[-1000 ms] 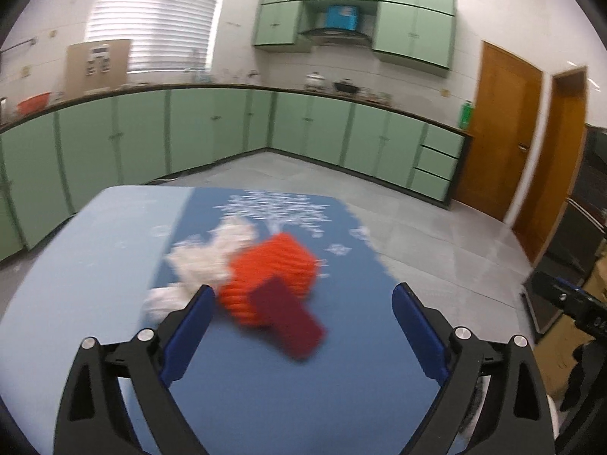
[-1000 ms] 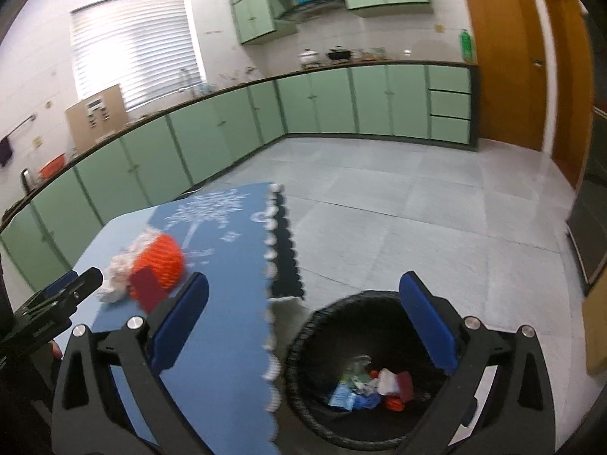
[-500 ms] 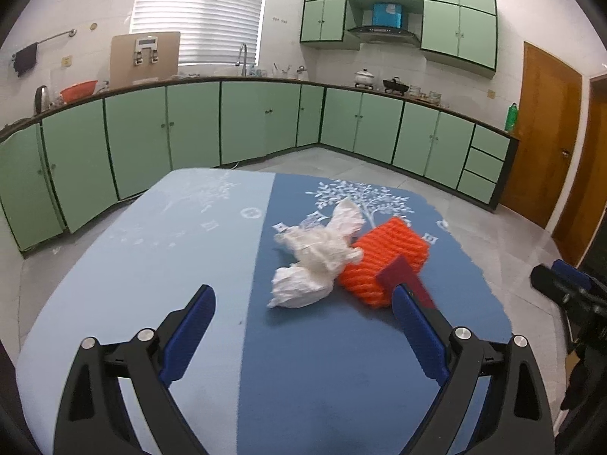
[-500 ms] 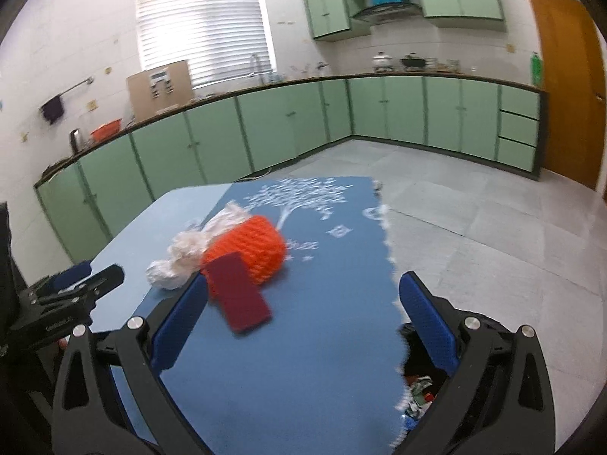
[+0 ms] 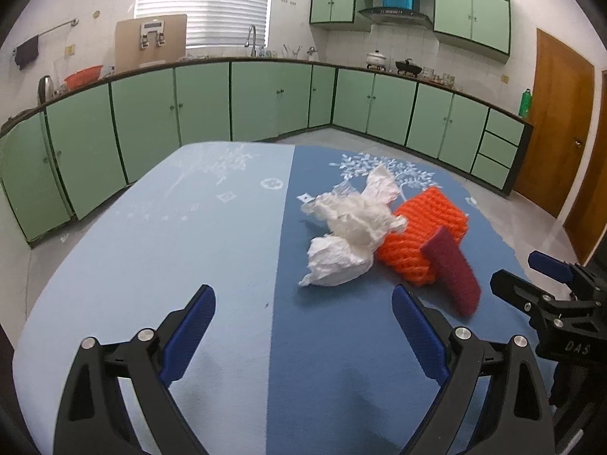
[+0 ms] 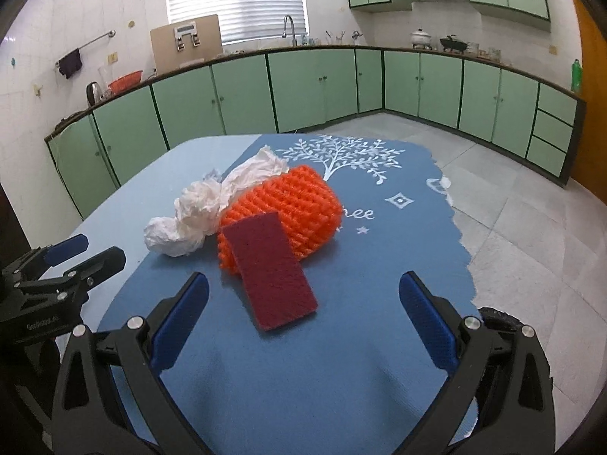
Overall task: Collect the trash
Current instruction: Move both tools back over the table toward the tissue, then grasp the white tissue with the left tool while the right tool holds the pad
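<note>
Kitchen with green cabinets; blue-clothed desk (image 5: 159, 250) carries the trash.

Left wrist view: left gripper (image 5: 303, 328), fingers spread, empty. White crumpled tissue (image 5: 347, 235) ahead, slightly right of the fingers; orange foam net (image 5: 425, 233) and maroon pad (image 5: 453, 271) further right. Bare cloth lies to the left.

Right wrist view: right gripper (image 6: 303, 316), fingers spread, empty. Maroon pad (image 6: 271, 269) just ahead between the fingers, long axis running away and slightly leftward, propped on orange foam net (image 6: 294, 204); right gripper likely nearer. Desk edge close on the right; black bin rim (image 6: 497, 316) below it.
</note>
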